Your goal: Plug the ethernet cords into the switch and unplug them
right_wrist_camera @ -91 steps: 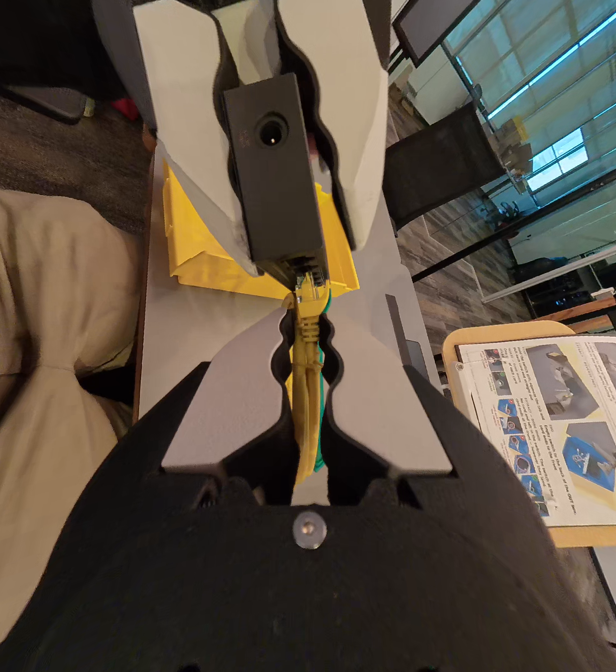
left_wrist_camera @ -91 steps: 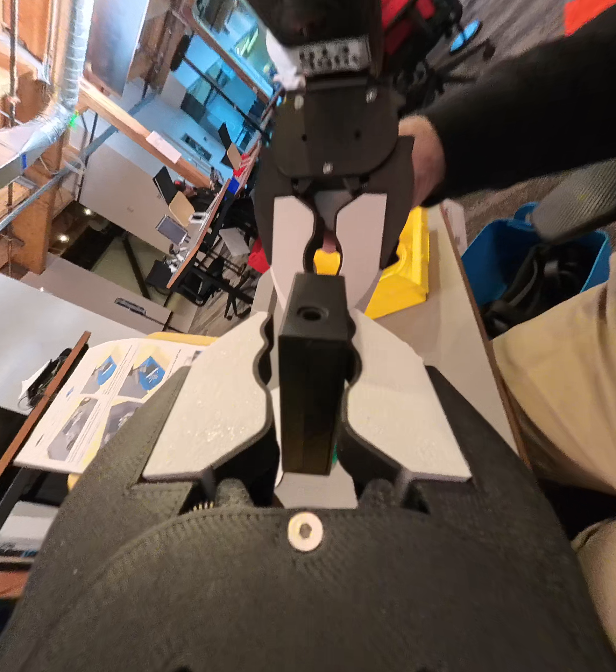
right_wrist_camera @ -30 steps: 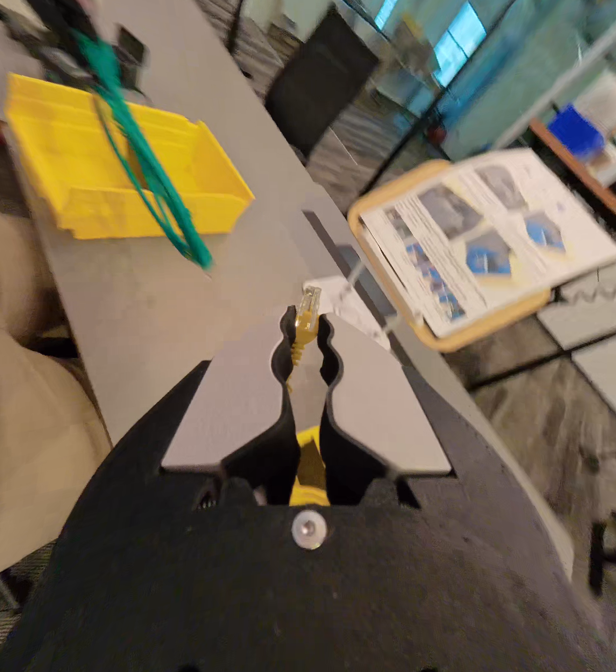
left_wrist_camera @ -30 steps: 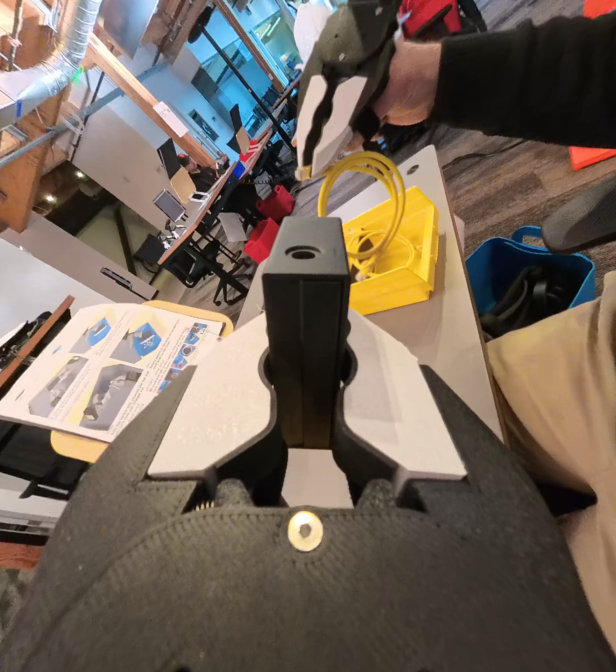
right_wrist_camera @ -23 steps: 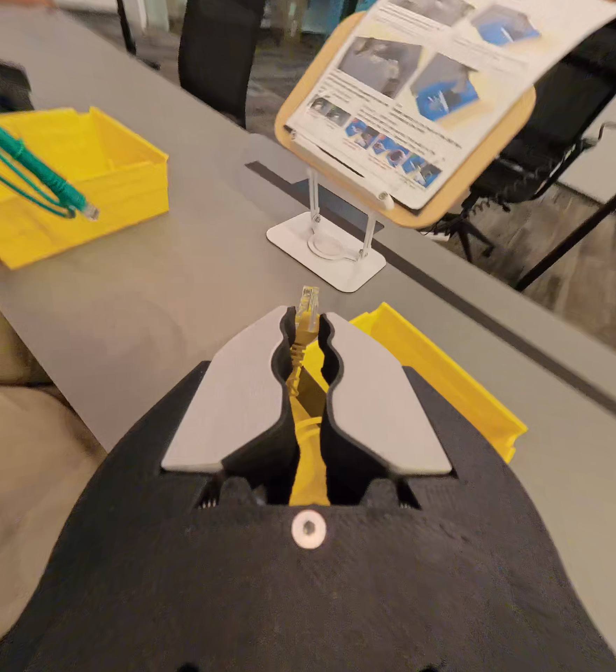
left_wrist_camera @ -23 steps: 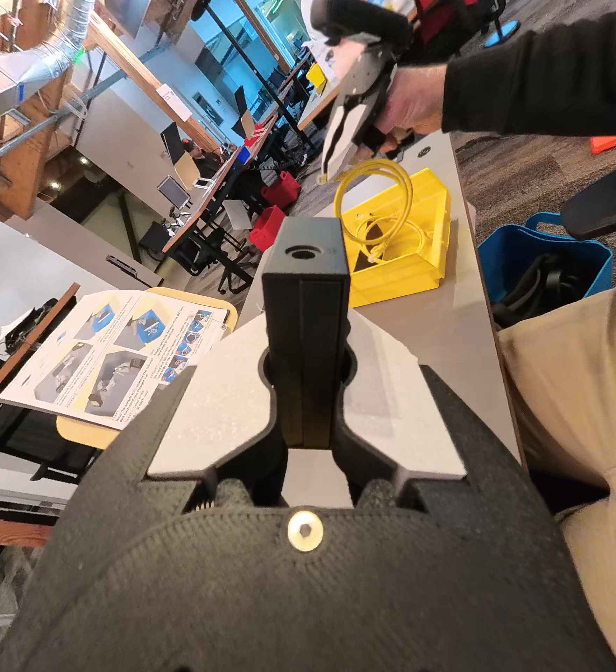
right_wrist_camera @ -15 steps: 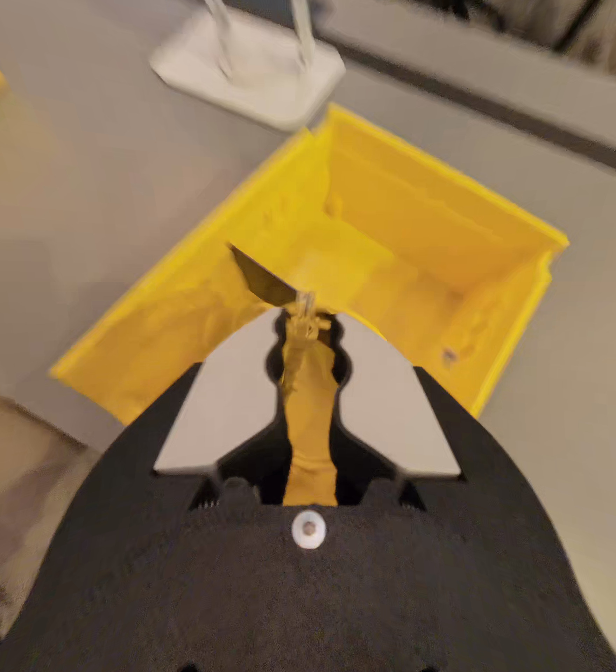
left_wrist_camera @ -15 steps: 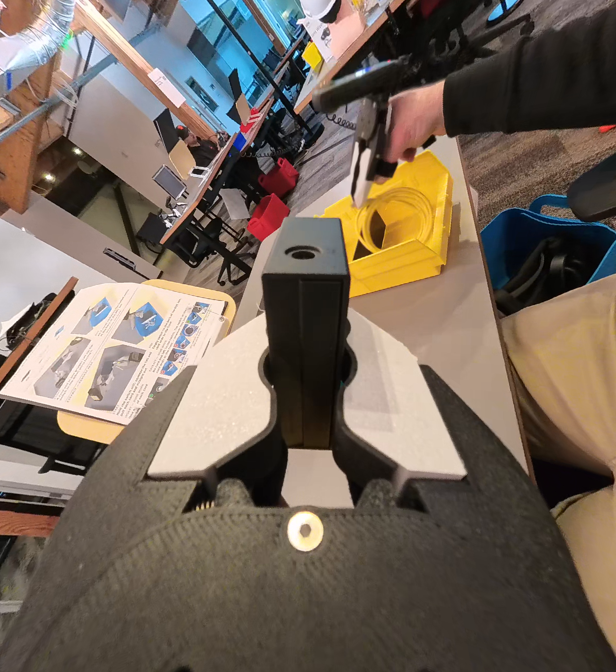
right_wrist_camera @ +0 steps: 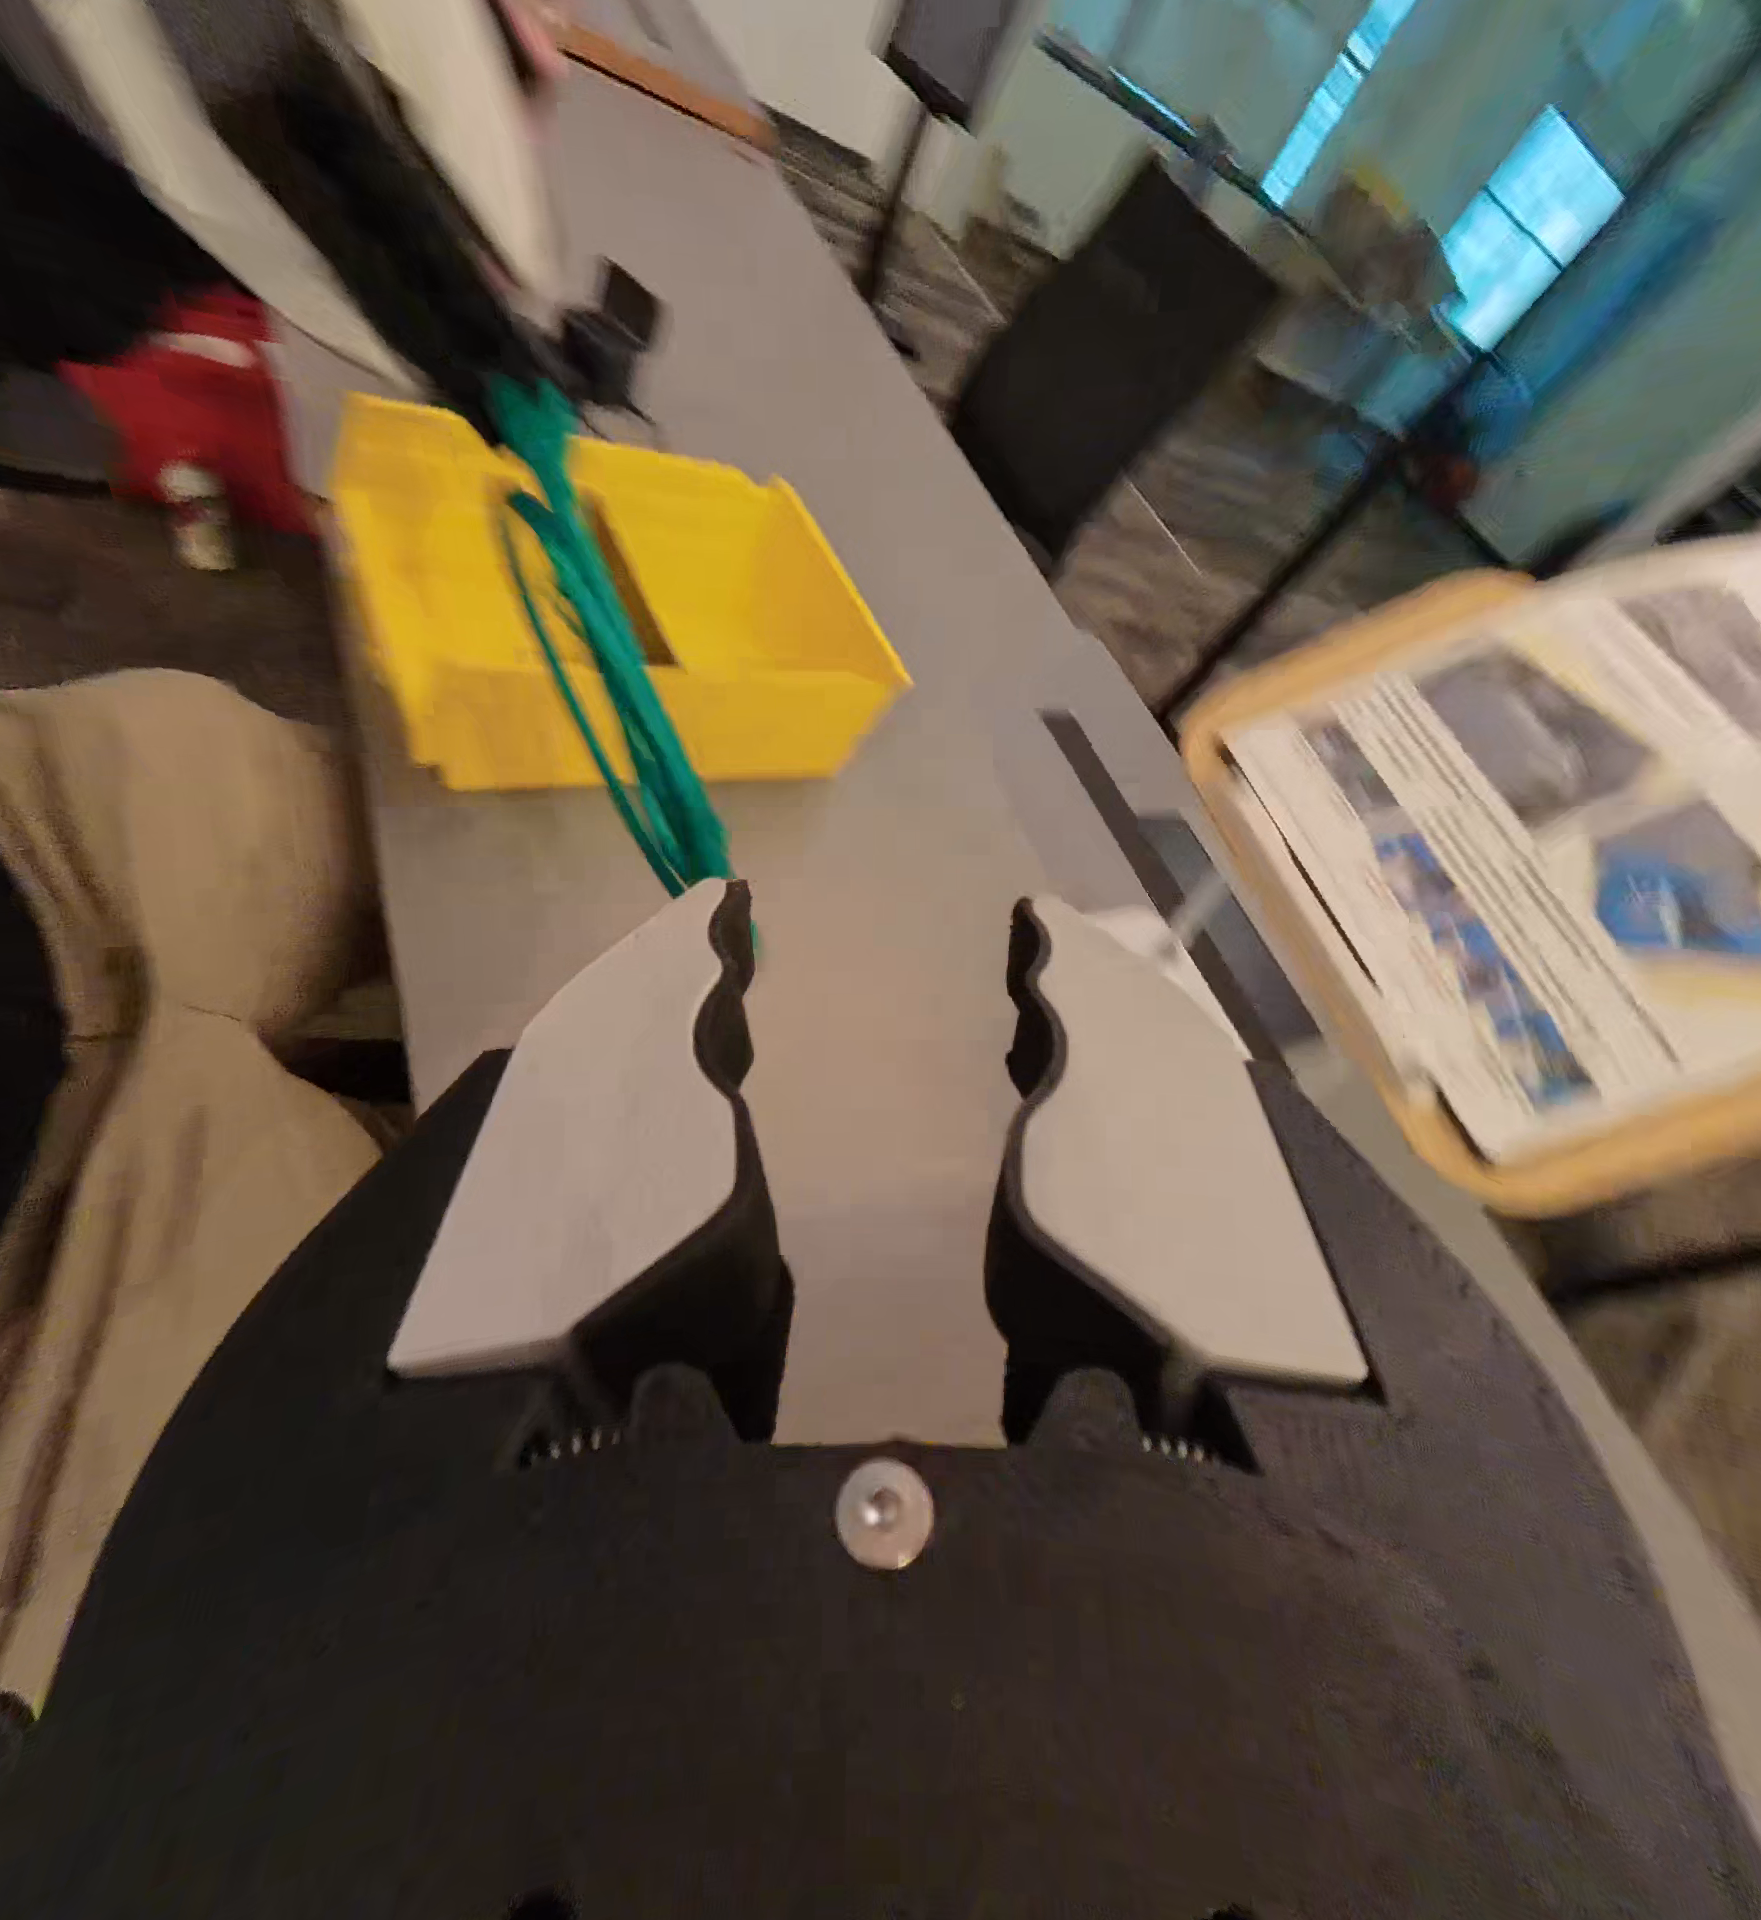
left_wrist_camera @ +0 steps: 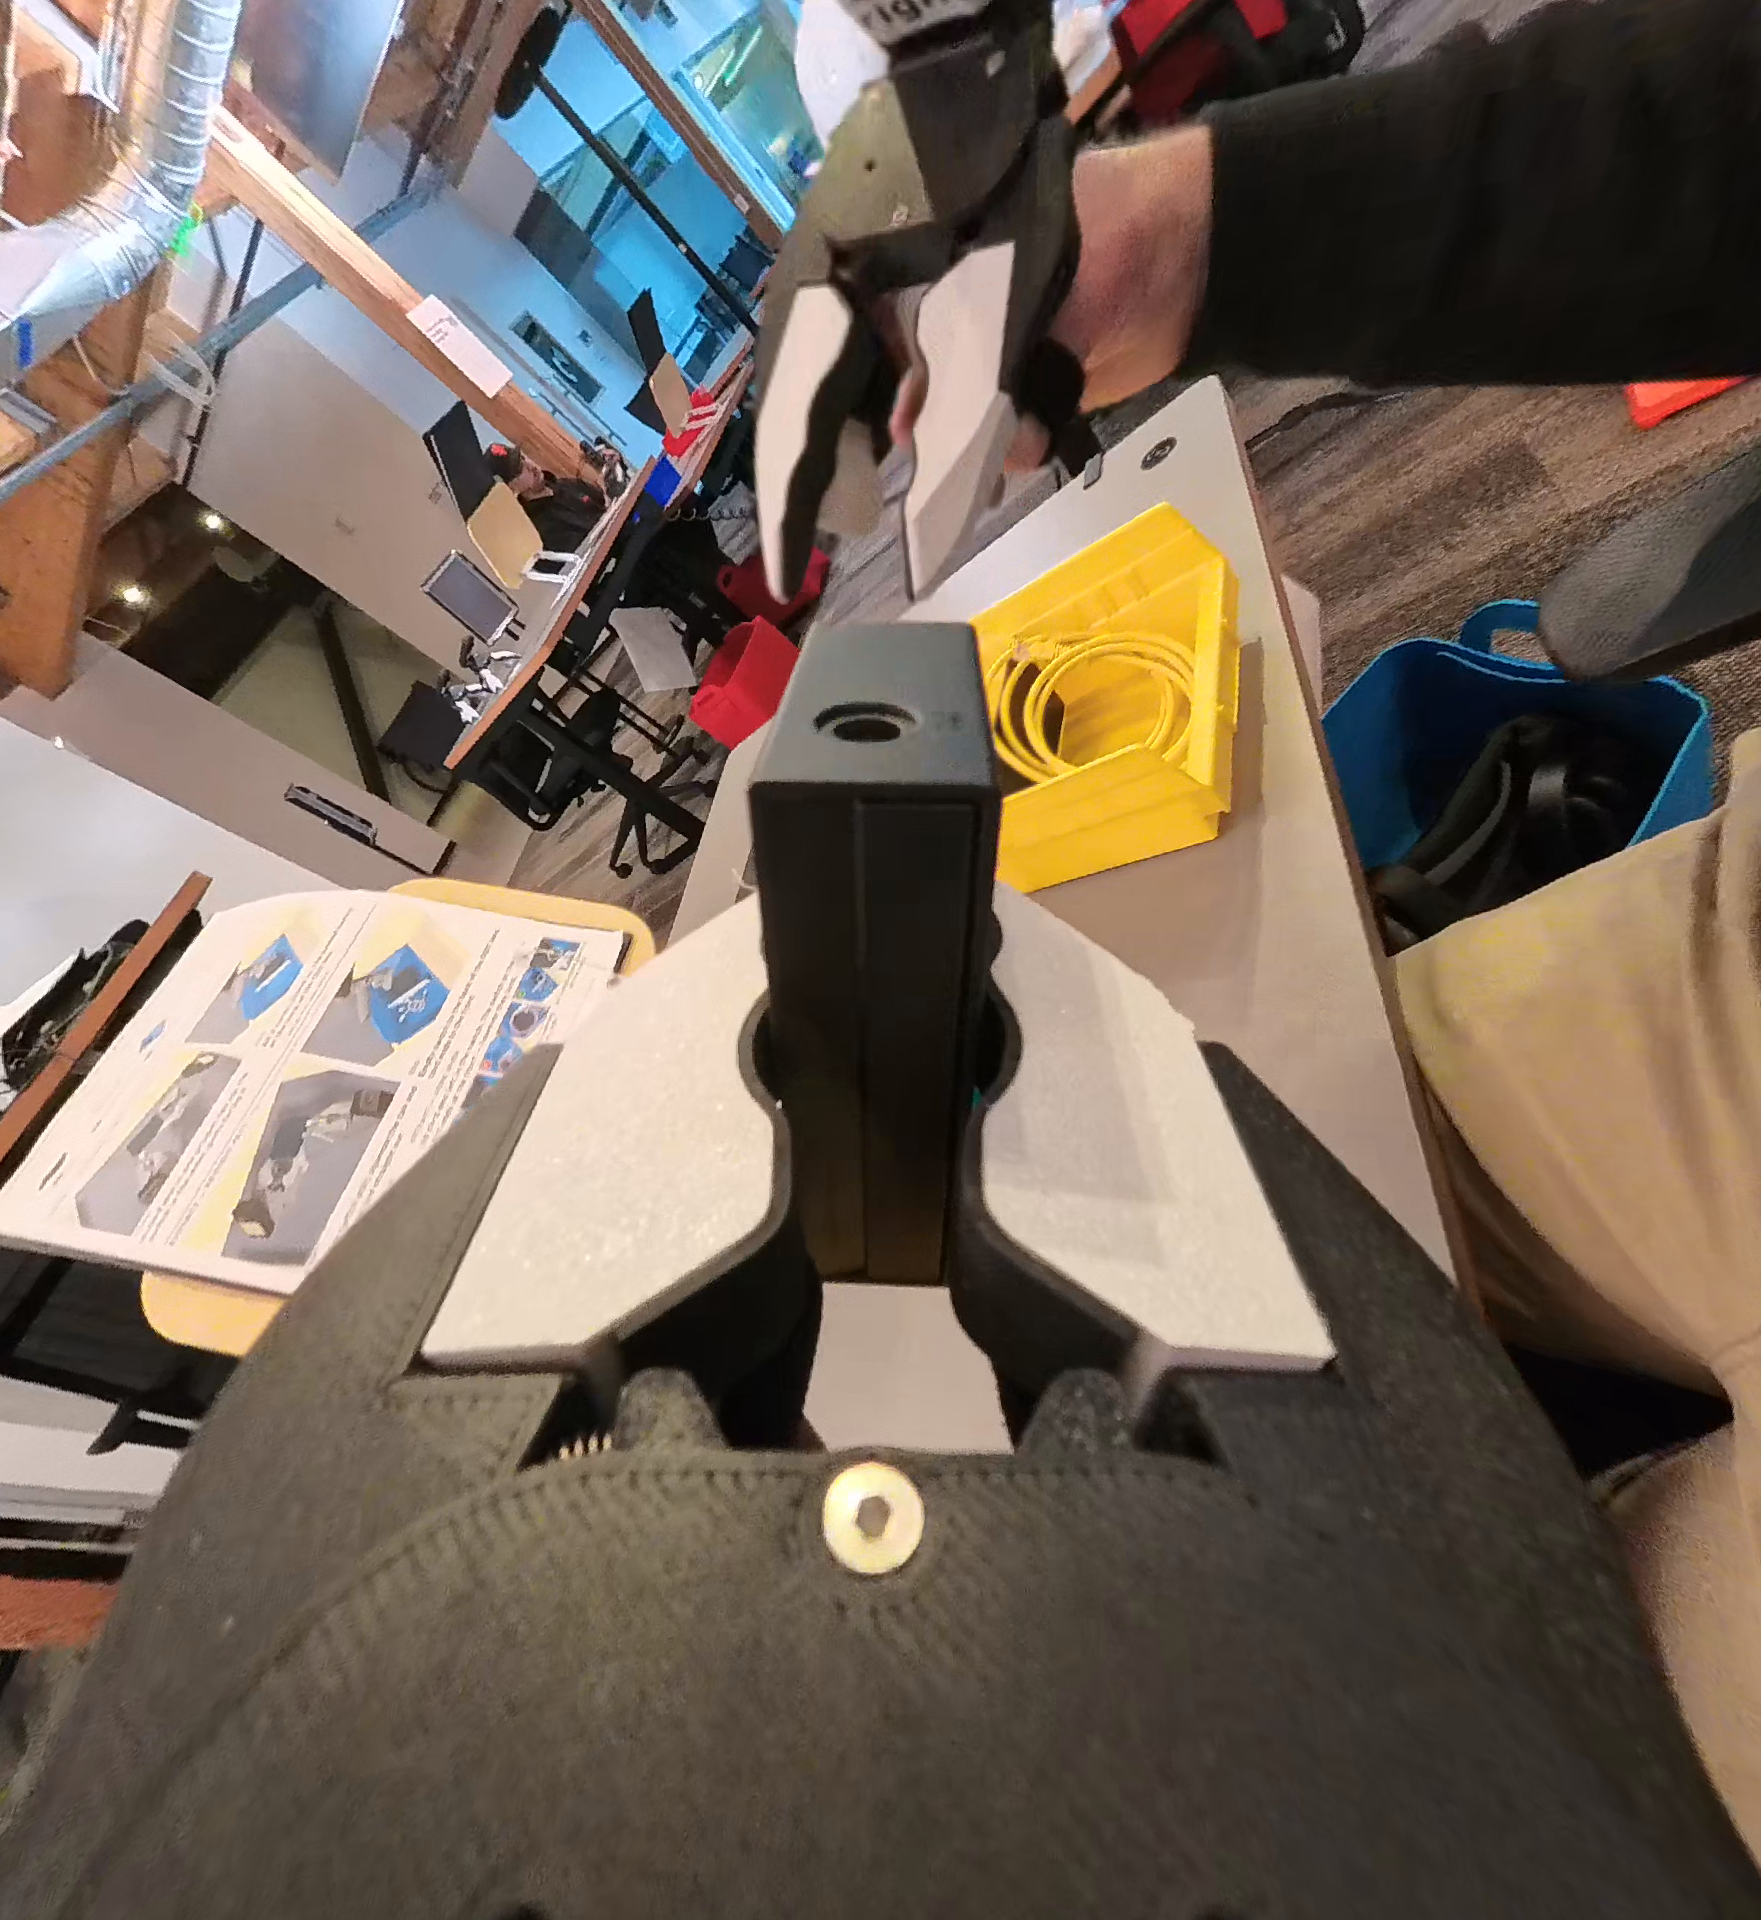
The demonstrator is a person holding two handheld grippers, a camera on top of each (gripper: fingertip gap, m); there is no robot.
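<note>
My left gripper (left_wrist_camera: 876, 935) is shut on the black switch (left_wrist_camera: 871, 831), held upright above the grey table (left_wrist_camera: 1250, 987). My right gripper (right_wrist_camera: 881, 914) is open and empty. It also shows in the left wrist view (left_wrist_camera: 848, 561), held in a hand above a yellow bin (left_wrist_camera: 1115, 821). The yellow ethernet cord (left_wrist_camera: 1094, 686) lies coiled in that bin. In the right wrist view a green cord (right_wrist_camera: 637, 707) hangs in loops from the blurred switch end (right_wrist_camera: 585, 353), in front of a second yellow bin (right_wrist_camera: 751, 717).
A printed sheet on a wooden stand (left_wrist_camera: 284, 1070) is at the table's far side, and shows in the right wrist view (right_wrist_camera: 1541, 862). A blue tub (left_wrist_camera: 1541, 748) sits on the floor beside the table. A person's beige trouser leg (left_wrist_camera: 1634, 1091) is at the near edge. The left gripper's tips are roughly 15 cm from the right gripper's.
My right gripper pulled the yellow cord out of the switch, carried it to a yellow bin, opened and let it go, then rose empty. My left gripper still holds the switch.
</note>
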